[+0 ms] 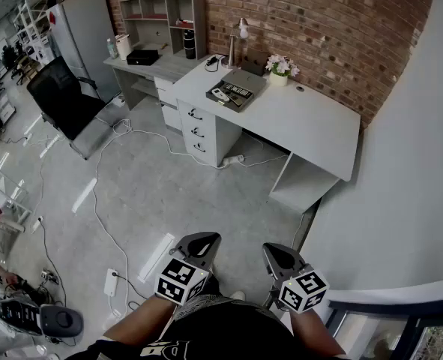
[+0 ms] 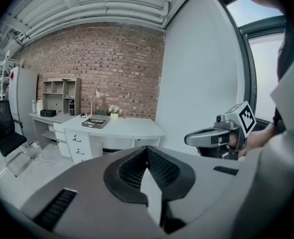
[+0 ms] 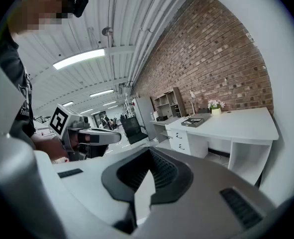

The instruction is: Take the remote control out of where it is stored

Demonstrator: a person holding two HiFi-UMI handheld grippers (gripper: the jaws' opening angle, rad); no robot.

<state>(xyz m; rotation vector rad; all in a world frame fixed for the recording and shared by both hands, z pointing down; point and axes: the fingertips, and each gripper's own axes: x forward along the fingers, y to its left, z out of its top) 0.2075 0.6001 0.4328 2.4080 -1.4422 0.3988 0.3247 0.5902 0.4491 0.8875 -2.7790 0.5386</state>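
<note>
Left gripper and right gripper, nearest the lens, each have jaws pressed together on nothing. Grey floor, crossed by cables, lies between them and the white desk; a black office chair stands off to the left. On the desk, well apart from both grippers, a dark tray holds the remote control.

White desk: dark tray, small flower pot, lamp on top.
</note>
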